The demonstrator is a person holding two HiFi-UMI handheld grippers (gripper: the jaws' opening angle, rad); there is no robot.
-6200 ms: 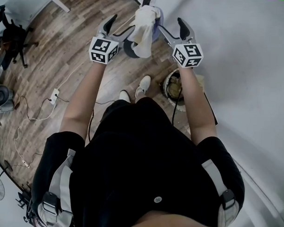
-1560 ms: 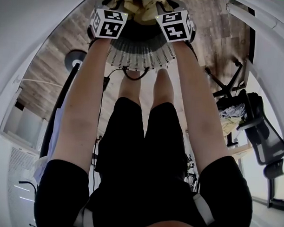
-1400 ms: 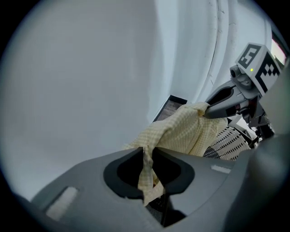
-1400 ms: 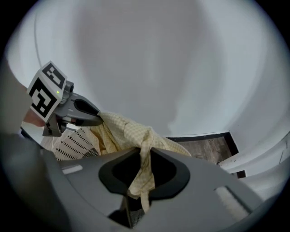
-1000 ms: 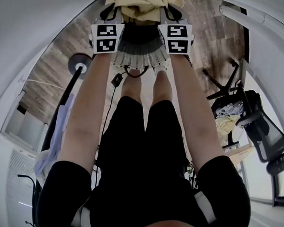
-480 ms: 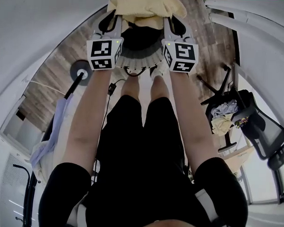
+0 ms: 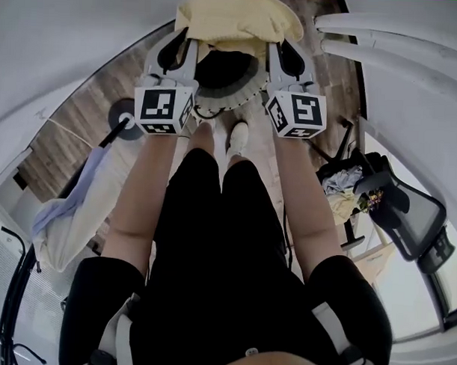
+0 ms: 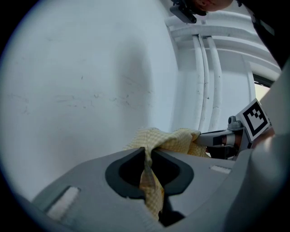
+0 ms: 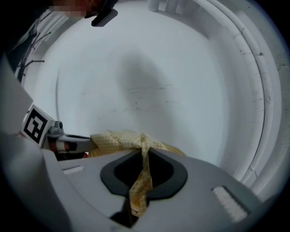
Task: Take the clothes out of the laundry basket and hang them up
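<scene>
Yellow checked garment [image 7: 238,21] is held up betw. two grippers, stretched side to side. Laundry basket [image 7: 230,96] is seen below it on wood floor [image 7: 80,135]. Left gripper [image 8: 146,156] is clamped tight on one edge of the cloth, right gripper [image 9: 144,156] on the other. White wall [image 8: 90,81] is seen behind.

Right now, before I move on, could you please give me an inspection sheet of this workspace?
Surface: wooden floor; no table seen.
Job's things: yellow cloth stretched between both grippers, above the laundry basket.
Clutter: clothes heaped on an office chair; pale garment on a stand.
Grippers: left gripper and right gripper each shut on the cloth.
Cables: dark lead on the floor by the basket.
Surroundings: white wall.
</scene>
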